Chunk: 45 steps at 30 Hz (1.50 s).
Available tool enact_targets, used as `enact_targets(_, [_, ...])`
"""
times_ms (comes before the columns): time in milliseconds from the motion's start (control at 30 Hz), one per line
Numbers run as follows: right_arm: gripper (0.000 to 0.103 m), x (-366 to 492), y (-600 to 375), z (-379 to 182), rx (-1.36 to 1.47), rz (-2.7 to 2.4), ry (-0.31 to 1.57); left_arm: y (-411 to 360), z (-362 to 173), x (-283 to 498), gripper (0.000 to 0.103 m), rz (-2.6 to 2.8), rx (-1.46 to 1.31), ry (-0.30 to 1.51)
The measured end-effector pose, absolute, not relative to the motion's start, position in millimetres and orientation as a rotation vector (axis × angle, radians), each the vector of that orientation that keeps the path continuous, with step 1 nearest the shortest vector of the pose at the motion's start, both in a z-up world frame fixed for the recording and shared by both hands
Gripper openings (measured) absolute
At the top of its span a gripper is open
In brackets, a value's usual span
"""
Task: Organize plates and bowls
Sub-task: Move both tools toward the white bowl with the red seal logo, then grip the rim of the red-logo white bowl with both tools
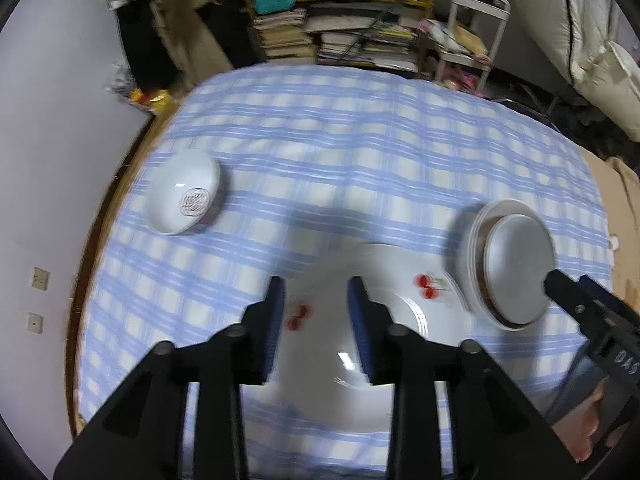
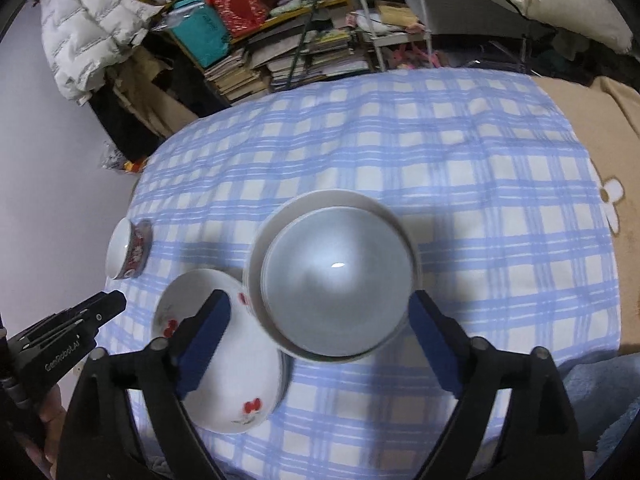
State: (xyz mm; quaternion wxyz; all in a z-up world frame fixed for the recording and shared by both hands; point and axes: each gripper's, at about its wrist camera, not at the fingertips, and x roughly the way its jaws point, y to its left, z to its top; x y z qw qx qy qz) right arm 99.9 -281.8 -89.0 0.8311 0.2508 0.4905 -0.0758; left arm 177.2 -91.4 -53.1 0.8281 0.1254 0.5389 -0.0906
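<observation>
A white plate with red cherry prints [image 1: 384, 320] lies on the blue checked cloth; it also shows in the right wrist view [image 2: 224, 380]. My left gripper [image 1: 316, 300] is open just above it, fingers over its far rim. A grey-white bowl nested in a wider white bowl [image 1: 516, 264] stands right of the plate, and also shows in the right wrist view [image 2: 336, 280]. My right gripper [image 2: 320, 312] is open wide, a pad on each side of this stack. A small white bowl with a red pattern [image 1: 186, 196] sits at the left, also seen from the right wrist [image 2: 128, 248].
The table [image 1: 360, 140] has a wooden edge by the white wall at the left. Behind it stand shelves with stacked books [image 1: 340, 36] and a white rack [image 1: 472, 32]. A brown blanket [image 2: 592, 128] lies at the right.
</observation>
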Motion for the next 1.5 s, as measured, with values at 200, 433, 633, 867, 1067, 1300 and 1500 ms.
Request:
enact_targets(200, [0.098,127,-241,-75,0.427,-0.084,1.028,-35,-47,193,0.079,-0.081,0.214,1.146])
enact_targets(433, [0.099,163,-194,-66,0.33,0.001,1.019,15,-40,208,0.085,0.03,0.149,1.093])
enact_targets(633, [0.099,194,-164,-70,0.32,0.06,1.007,42,-51,221,0.085,0.12,0.151,1.081])
enact_targets(867, [0.099,231,-141,-81,0.276,0.095,1.043,56,-56,244,0.085,0.163,0.106,1.051])
enact_targets(1067, [0.099,260,-123,-90,0.235,0.123,1.066,73,-66,266,0.085,0.175,0.03,1.065])
enact_targets(1300, [0.099,293,-100,-98,0.194,0.17,1.092,92,-83,285,0.085,0.213,0.021,1.068])
enact_targets(1500, [0.099,314,-80,-111,0.174,0.182,1.118,102,-103,307,0.085,0.223,0.006,1.101])
